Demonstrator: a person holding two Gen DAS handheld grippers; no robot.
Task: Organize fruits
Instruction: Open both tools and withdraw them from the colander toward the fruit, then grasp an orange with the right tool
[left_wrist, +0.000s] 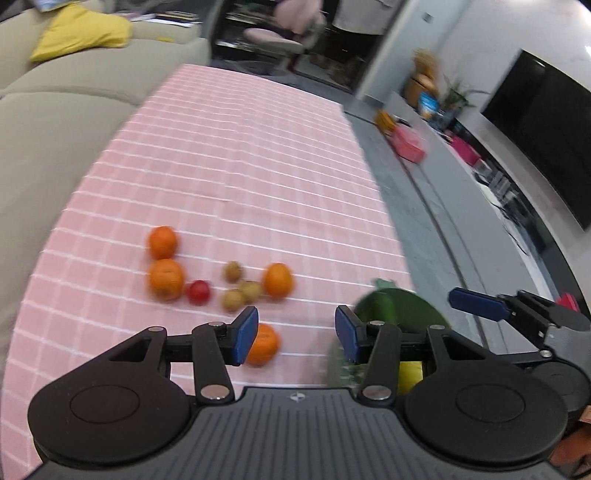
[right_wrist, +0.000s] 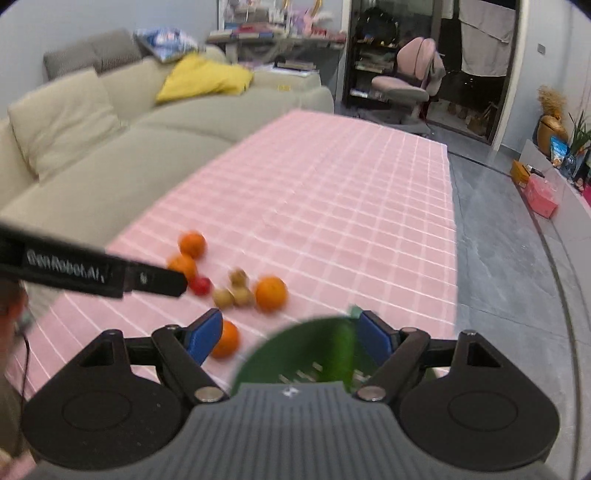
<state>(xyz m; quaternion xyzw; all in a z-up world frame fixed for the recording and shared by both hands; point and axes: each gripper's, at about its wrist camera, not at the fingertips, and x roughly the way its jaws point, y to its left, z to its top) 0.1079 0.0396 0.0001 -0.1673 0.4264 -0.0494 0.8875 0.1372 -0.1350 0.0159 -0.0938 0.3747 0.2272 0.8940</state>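
Several oranges lie on the pink checked tablecloth (left_wrist: 240, 147): two at the left (left_wrist: 162, 242) (left_wrist: 166, 278), one further right (left_wrist: 277, 280), and a near orange (left_wrist: 263, 344) beside my left finger. A red fruit (left_wrist: 199, 291) and three small brown fruits (left_wrist: 238, 286) lie among them. A green bowl (left_wrist: 391, 310) (right_wrist: 306, 350) sits at the near right. My left gripper (left_wrist: 295, 336) is open and empty above the near cloth. My right gripper (right_wrist: 290, 336) is open and empty over the bowl's rim. The same fruits show in the right wrist view, including the near orange (right_wrist: 226, 343).
A beige sofa (right_wrist: 92, 147) with a yellow cushion (right_wrist: 207, 79) runs along the table's left side. Grey floor (right_wrist: 498, 258) lies to the right, with boxes and a TV unit (left_wrist: 535, 147) by the wall. A pink chair (right_wrist: 410, 81) stands beyond the far end.
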